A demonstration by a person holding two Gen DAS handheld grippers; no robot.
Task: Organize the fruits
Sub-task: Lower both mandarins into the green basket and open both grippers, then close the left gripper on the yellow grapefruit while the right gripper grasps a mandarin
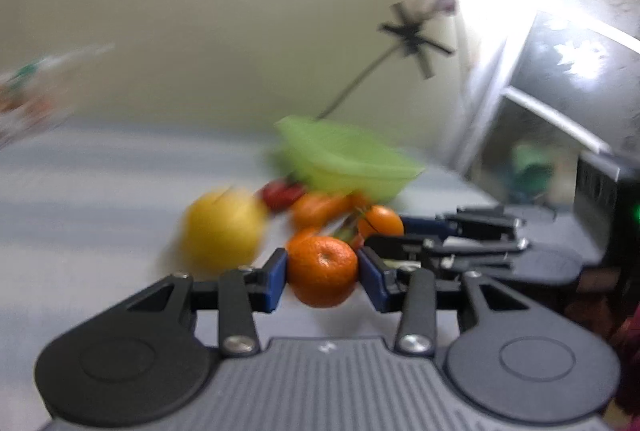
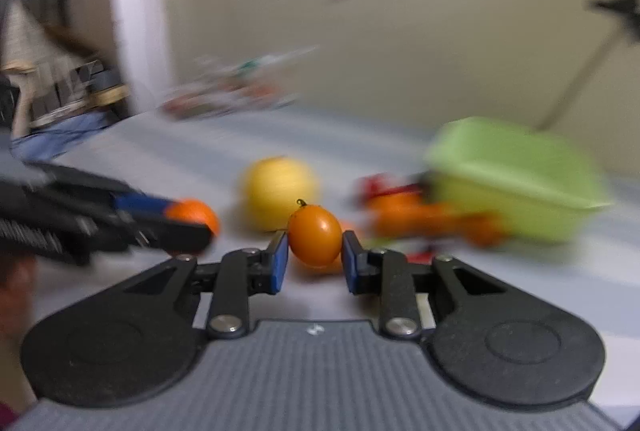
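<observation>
My left gripper [image 1: 322, 273] is shut on a mandarin orange [image 1: 322, 271] and holds it above the table. My right gripper [image 2: 315, 253] is shut on a small oval orange fruit [image 2: 315, 235] with a stem tip. That fruit [image 1: 380, 221] and the right gripper [image 1: 404, 227] also show in the left wrist view, at the right. The left gripper [image 2: 192, 221] with its mandarin [image 2: 196, 215] shows at the left of the right wrist view. A yellow round fruit [image 1: 222, 231] [image 2: 280, 191] lies on the table. A green tub [image 1: 348, 159] [image 2: 516, 179] stands behind, blurred.
Several orange and red fruits [image 1: 308, 205] [image 2: 420, 211] lie in front of the green tub on the pale striped tablecloth [image 1: 100, 199]. A blurred pile of packets [image 2: 236, 91] lies at the table's far left. A wall stands behind the table.
</observation>
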